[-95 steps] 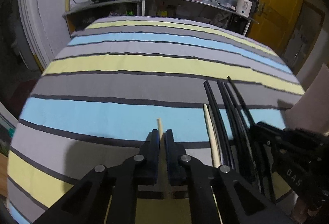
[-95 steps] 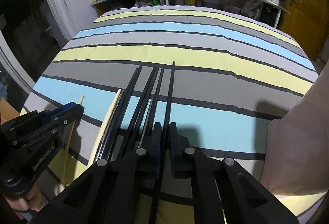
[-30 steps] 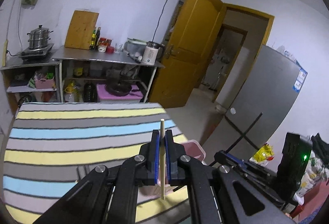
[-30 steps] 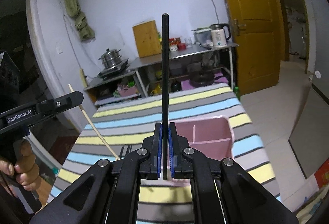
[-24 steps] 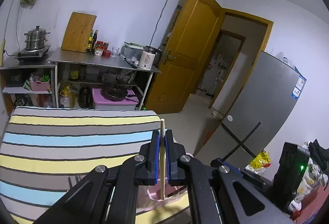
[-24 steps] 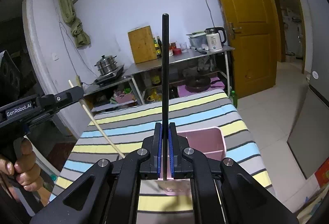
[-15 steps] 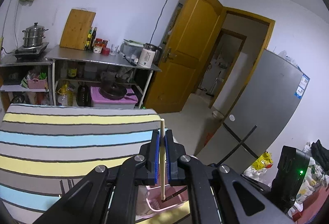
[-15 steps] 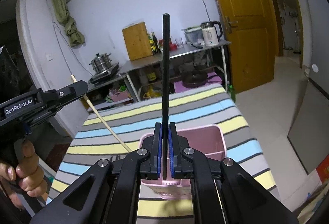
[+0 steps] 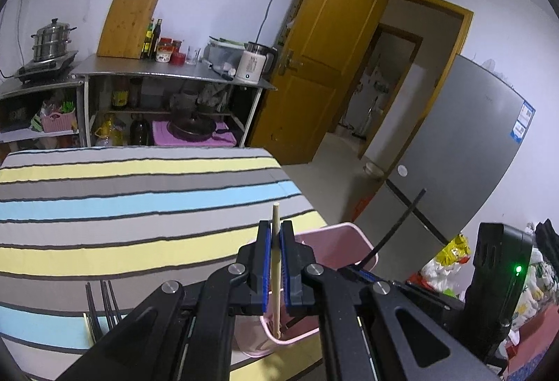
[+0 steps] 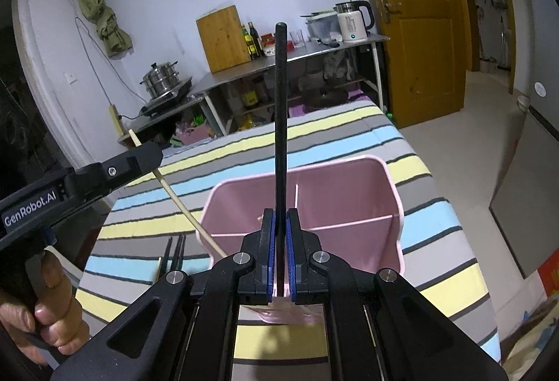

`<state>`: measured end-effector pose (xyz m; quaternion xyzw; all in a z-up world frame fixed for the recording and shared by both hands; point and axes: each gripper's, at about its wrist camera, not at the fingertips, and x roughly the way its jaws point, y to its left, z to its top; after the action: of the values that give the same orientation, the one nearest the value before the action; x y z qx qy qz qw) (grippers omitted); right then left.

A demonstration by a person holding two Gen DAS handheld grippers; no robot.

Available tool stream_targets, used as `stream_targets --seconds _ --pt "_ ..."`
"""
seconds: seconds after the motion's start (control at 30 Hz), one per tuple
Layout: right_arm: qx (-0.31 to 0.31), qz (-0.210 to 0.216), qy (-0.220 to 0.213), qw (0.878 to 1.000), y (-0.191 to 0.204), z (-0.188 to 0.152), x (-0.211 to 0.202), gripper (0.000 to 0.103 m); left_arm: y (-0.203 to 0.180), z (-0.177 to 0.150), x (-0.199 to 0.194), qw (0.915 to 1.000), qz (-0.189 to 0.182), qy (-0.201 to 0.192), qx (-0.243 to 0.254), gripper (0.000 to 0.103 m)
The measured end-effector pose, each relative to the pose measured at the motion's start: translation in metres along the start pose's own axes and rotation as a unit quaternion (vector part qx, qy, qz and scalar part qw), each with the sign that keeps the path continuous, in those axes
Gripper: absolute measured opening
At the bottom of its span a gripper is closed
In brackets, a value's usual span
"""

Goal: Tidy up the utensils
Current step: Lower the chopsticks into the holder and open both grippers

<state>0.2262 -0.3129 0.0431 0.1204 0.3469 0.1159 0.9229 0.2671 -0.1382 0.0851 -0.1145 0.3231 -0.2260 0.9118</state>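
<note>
The striped surface [image 10: 349, 143] lies under everything, and it now sits farther below both tools than it did a few seconds ago, when each tool was down low on the cloth picking up one stick. The pink bin [image 10: 391, 192] is the next biggest thing, and it has come much closer: a second ago it was small and out ahead of the right hand-held gripper [image 10: 280, 262], and now its open top, split by thin walls into parts, lies just under and ahead of that tool. The left hand-held gripper [image 9: 275, 262] has come over the bin's near left edge too. The right tool is clamped on the black chopstick [image 10: 280, 122], which stands straight up, with its low end hidden behind the tool, so I cannot tell if it is inside the bin. The left tool is clamped on the wooden chopstick [image 9: 276, 276], which slants down so that its low tip is at the bin's rim, maybe just inside. This means both sticks look almost ready to drop in, and the next job is likely to lower them and let go. More black chopsticks [image 10: 176, 255] lie flat on the cloth, down to the left of the right tool, so the job is not done.
</note>
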Motion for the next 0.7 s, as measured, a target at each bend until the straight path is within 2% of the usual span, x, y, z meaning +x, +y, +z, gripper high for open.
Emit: stream_targets --seconds 0.37,0.43,0.7 --pt "0.003 -0.003 0.009 1.0 -0.002 -0.003 -0.001 0.008 0.006 -0.009 0.008 0.9998 0.007 0.019 -0.008 0.005" --pt "0.0 -0.003 0.004 1.0 0.0 -0.002 -0.006 0.012 0.006 -0.009 0.005 0.9998 0.007 0.019 -0.009 0.007" --pt "-0.003 0.003 -0.014 1.0 0.004 -0.002 -0.026 0.014 0.007 -0.01 -0.022 0.9999 0.005 0.001 -0.012 0.016"
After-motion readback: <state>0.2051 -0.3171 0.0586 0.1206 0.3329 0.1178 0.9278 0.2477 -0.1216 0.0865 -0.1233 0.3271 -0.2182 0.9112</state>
